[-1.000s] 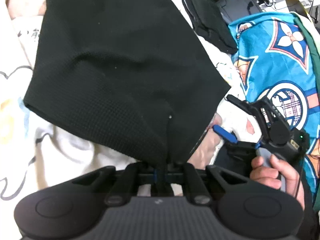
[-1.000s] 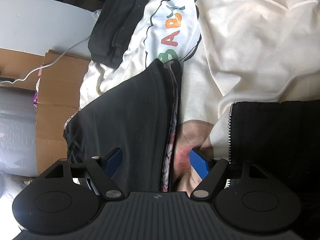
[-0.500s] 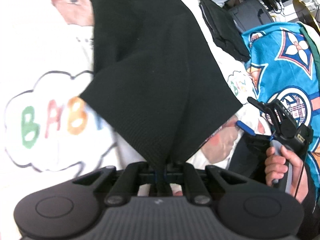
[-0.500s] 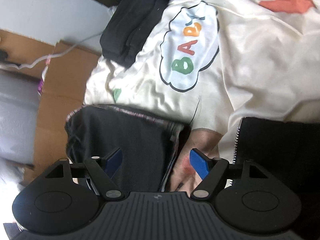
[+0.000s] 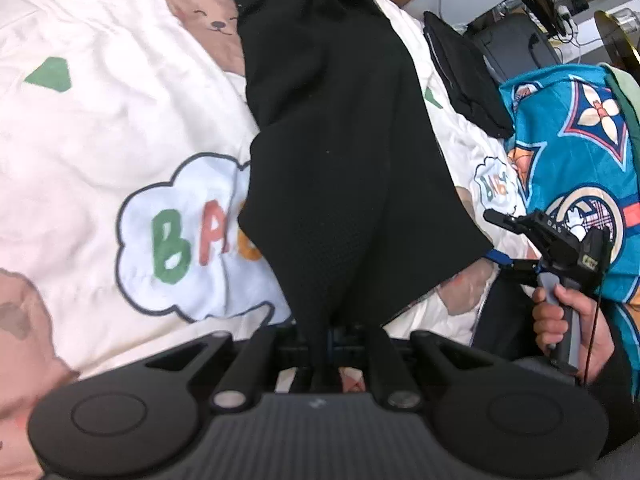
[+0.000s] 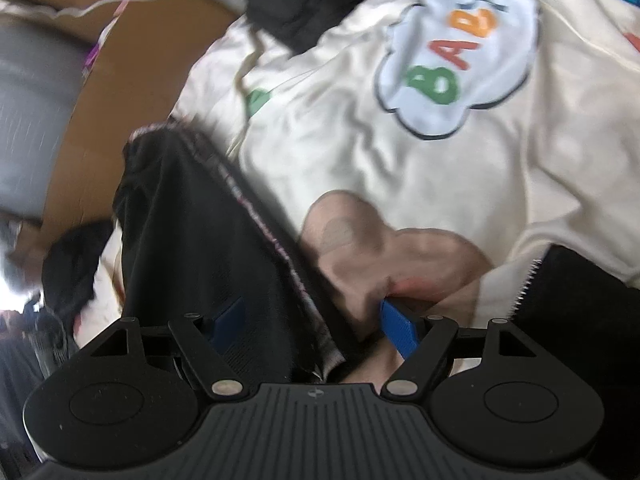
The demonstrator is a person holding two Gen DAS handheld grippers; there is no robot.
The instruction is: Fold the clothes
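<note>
My left gripper (image 5: 325, 342) is shut on a corner of a black mesh garment (image 5: 340, 168), which hangs up off the bed and stretches away to the sheet's far edge. To its right, a hand (image 5: 568, 320) holds my right gripper (image 5: 494, 238). In the right wrist view my right gripper (image 6: 314, 324) stands open, its blue pads (image 6: 400, 328) wide apart. The garment's lower part (image 6: 192, 240), with a patterned edge, lies on the bed under and between the fingers, and the pads do not press on it.
A cream bedsheet (image 5: 100, 140) with bear and "BABY" cloud prints covers the bed. A folded black garment (image 5: 460, 68) lies at the far side, beside a blue patterned blanket (image 5: 580, 140). Brown cardboard (image 6: 120, 80) and a white cable lie beyond the bed edge. A black zipped cloth (image 6: 580, 300) lies at right.
My left gripper has carried the black garment sideways and a little up, baring the "BABY" cloud under it. My right gripper has rolled, so the garment's patterned edge now runs slantwise.
</note>
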